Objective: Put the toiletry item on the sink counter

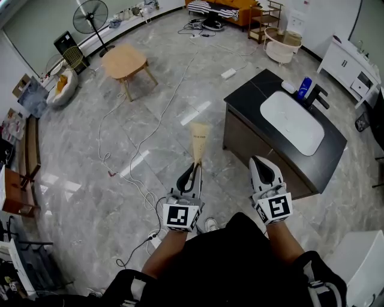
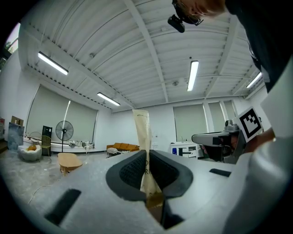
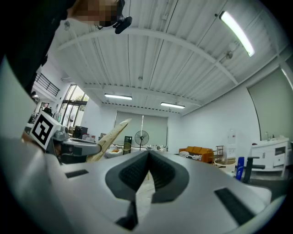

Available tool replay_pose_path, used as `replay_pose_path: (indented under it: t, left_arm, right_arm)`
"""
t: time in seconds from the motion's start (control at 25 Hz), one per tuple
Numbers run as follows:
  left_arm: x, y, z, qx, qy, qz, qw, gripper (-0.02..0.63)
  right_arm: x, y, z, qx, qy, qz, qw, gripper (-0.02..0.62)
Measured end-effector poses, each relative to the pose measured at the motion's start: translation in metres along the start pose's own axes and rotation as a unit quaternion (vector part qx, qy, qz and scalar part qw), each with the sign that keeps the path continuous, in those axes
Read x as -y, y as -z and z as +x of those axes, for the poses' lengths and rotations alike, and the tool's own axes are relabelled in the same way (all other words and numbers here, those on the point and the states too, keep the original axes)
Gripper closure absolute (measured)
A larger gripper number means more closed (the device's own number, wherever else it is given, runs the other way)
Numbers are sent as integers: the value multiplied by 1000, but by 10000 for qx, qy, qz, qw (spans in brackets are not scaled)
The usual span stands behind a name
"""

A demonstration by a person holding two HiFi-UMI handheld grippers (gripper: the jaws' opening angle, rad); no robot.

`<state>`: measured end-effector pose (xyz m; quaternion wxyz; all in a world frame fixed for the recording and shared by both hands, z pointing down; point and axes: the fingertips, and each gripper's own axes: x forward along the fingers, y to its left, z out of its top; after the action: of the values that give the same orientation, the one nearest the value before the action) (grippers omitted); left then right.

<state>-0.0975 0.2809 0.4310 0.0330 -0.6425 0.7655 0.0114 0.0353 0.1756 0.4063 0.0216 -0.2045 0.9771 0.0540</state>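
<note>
A flat cream tube, the toiletry item (image 1: 198, 141), sticks forward out of my left gripper (image 1: 195, 168), which is shut on its lower end. In the left gripper view the tube (image 2: 142, 137) rises upright between the dark pads. My right gripper (image 1: 264, 165) hovers beside it, jaws shut with nothing between them; its own view shows the tube (image 3: 110, 137) off to the left. The black sink counter (image 1: 259, 91) with a white basin (image 1: 292, 122) stands ahead and to the right, just beyond the right gripper.
A blue bottle (image 1: 305, 87) and a black tap (image 1: 317, 96) stand at the counter's far edge. A white cable (image 1: 144, 138) trails over the marble floor. A small wooden table (image 1: 125, 62), a fan (image 1: 90, 17) and an orange sofa (image 1: 225, 8) lie farther off.
</note>
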Motion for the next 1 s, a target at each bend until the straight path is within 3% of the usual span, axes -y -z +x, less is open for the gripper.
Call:
replay_pose_path:
  t: [0.2,0.44,1.0]
  left_arm:
    - [-8,2,12,5,47,-217,9998,571]
    - [-10,5,51,29,215,-114,9997,571]
    - [-20,27,206,-230,482,22,9986,571]
  right_arm:
    - [7,5,5,-3,119,19,9999,591]
    - [35,20,18,-25,317,115,9994,591]
    - [146,45,112,-74,407,16,9991,591]
